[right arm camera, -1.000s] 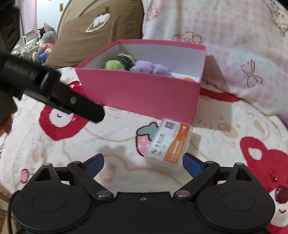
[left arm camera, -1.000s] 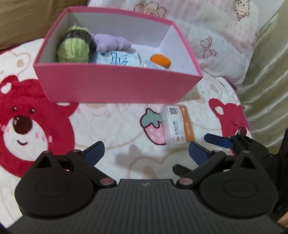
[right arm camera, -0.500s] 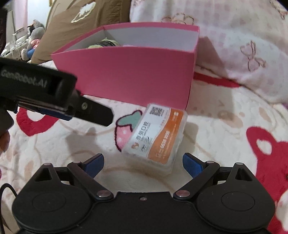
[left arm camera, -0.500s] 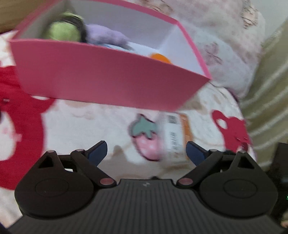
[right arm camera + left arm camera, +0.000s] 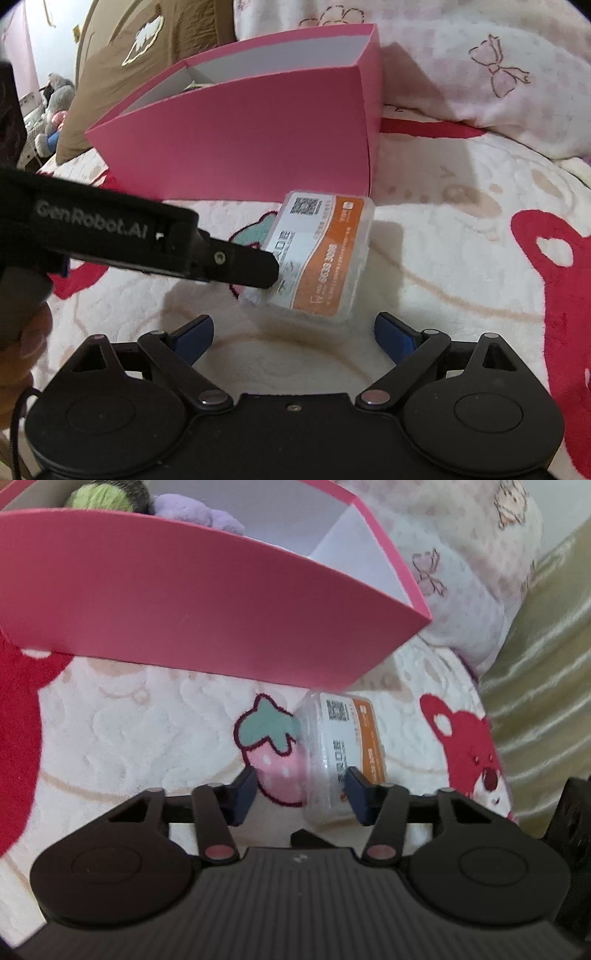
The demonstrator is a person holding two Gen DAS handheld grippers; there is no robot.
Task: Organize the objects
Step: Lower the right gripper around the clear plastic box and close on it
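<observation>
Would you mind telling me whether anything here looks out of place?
Yes: the clear plastic case with the orange label lies askew on the blanket outside the pink box, while other items already sit inside it.

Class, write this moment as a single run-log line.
left gripper: closing around packet | right gripper: closing, nothing between jaws, near packet | packet: on blanket beside pink box

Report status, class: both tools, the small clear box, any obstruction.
Left tool closing around small clear plastic box with orange label. Right tool open, closing slightly, short of it. Pink cardboard box directly behind.
</observation>
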